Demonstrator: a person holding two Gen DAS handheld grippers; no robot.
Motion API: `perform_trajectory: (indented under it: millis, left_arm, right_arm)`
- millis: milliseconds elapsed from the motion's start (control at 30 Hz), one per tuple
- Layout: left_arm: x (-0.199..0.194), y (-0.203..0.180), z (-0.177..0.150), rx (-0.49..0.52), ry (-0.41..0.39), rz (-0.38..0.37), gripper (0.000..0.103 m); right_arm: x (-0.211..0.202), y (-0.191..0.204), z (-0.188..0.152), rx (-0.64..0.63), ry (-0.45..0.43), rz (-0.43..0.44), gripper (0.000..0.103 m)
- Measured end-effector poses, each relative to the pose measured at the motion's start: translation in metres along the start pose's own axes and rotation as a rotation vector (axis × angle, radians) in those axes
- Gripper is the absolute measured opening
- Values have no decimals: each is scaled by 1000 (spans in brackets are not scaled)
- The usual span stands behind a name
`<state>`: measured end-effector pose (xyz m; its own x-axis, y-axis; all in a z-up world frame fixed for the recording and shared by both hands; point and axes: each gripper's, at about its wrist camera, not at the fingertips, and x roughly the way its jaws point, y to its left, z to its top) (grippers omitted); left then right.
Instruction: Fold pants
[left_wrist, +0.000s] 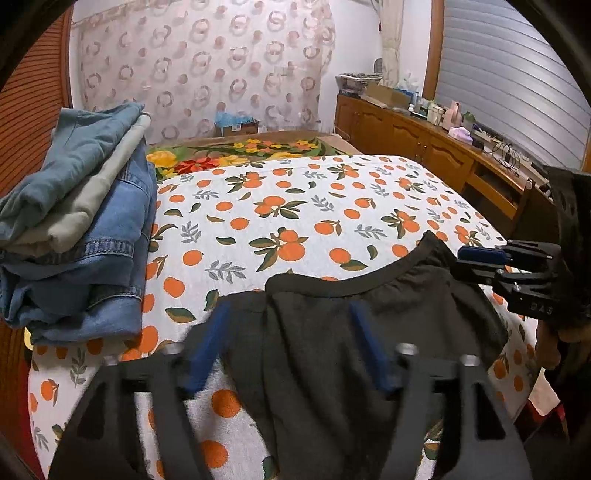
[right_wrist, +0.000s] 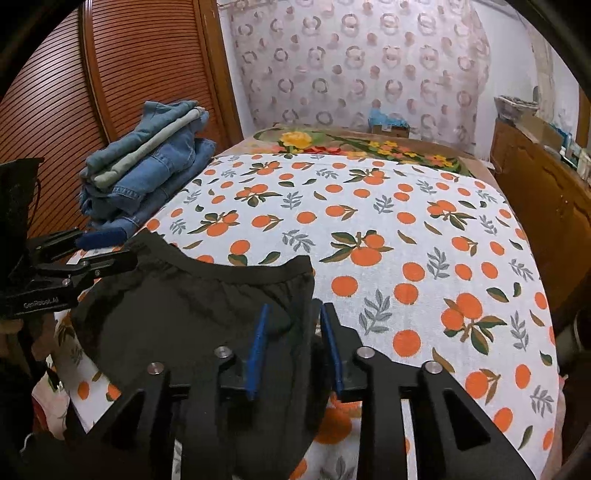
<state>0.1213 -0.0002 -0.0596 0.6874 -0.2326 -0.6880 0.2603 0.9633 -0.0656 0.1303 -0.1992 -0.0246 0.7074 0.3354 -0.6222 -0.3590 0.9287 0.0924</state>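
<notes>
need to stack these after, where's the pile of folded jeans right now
The pile of folded jeans sits at the far left edge of the bed, beside the slatted wooden door and beyond the black pants.

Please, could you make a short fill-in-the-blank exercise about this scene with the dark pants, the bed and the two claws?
1. The dark pants lie on a bedspread printed with ____ fruits.
2. The folded pile beside them is mostly made of ____ fabric.
3. The waistband of the dark pants points ____ from the cameras.
4. The pads of the left claw and the right claw are ____ in colour.

Missing words: orange; denim; away; blue
</notes>
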Motion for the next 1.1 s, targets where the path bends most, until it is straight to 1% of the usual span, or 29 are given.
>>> perform_trajectory:
  millis: [133, 267, 400, 500, 700, 900, 1100]
  left_arm:
    - [-1, 1, -5, -9, 7, 13, 74]
    - [-2, 3, -9, -19, 13, 10, 74]
    - [-1, 4, -12, -19, 21, 16, 74]
    - [3, 7, -14, -25, 35, 23, 74]
    - [13, 8, -19, -25, 66, 33, 74]
    - [21, 8, -24, -23, 88, 35, 74]
    - [24, 8, -26, -25, 91, 32, 74]
  right_arm:
    - [-9, 2, -9, -9, 3, 2, 39]
    - [-18, 3, -18, -17, 8, 5, 44]
    - [-22, 0, -26, -7, 23, -11, 46]
    - [-23, -5, -30, 12, 33, -4, 47]
    - [-18, -5, -30, 28, 55, -4, 47]
    - [-7, 0, -28, 18, 79, -15, 47]
    - [-1, 2, -24, -2, 87, -15, 56]
